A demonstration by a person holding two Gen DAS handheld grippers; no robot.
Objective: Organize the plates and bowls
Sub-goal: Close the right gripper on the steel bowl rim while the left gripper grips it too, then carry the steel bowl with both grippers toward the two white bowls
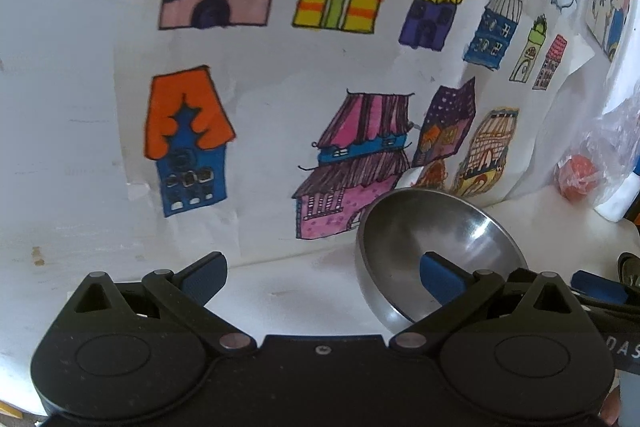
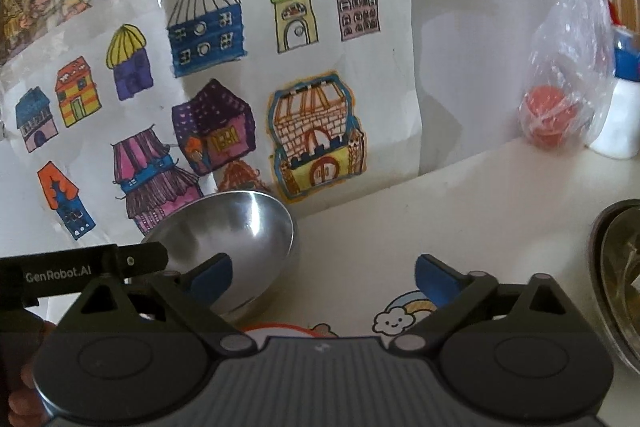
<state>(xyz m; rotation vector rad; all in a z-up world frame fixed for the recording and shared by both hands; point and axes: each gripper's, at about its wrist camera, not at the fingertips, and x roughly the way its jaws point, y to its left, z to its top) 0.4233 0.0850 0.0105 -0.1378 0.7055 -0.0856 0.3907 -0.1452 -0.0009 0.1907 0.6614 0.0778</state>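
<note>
Fingers of left gripper (image 1: 324, 277) & right gripper (image 2: 323, 277) both spread wide, holding nothing. Steel bowl (image 2: 240, 243) sits tilted on bench (image 2: 460, 211) near back edge, against the house drawings (image 2: 208, 99). Second metal dish (image 2: 620, 279) at right edge. Sorting looks barely begun, imo. Bagged red ball (image 2: 550, 121) stands at back right, clear of path.

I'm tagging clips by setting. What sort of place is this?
Probably a home, perhaps a kitchen or dining corner where a child lives. Hand-coloured drawings of houses cover the wall, a steel bowl sits tilted on the white table, and a bagged fruit rests near the wall.
</note>
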